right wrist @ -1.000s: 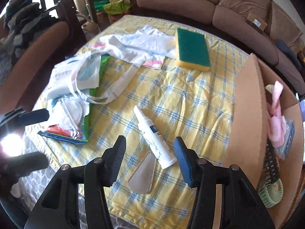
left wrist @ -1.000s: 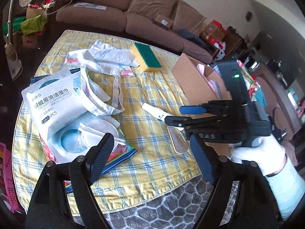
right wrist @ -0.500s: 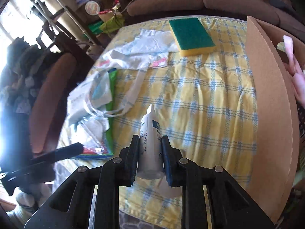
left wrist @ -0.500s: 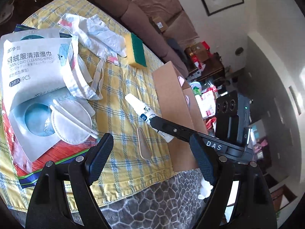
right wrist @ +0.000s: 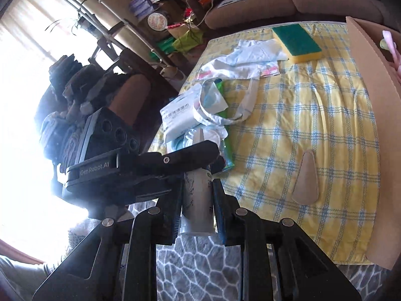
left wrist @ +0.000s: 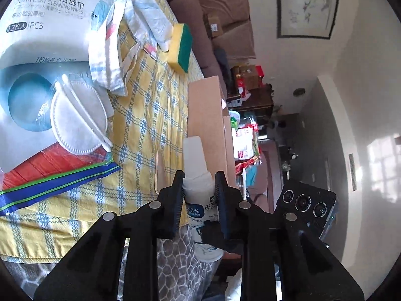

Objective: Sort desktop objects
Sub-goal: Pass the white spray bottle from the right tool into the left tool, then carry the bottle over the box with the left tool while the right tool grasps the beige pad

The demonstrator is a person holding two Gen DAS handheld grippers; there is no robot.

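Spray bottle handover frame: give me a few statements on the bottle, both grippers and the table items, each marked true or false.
1. Both grippers are closed on the white spray bottle. True: the left gripper clamps it near the cap, the right gripper near the base.
2. The bottle lies flat on the tablecloth. False: it is held off the table, near its front edge.
3. The green and yellow sponge sits on the yellow checked tablecloth. True.
4. The sponge is inside the cardboard box. False: it lies on the cloth beside the box.
5. The white face mask rests on the wipes packet. True.
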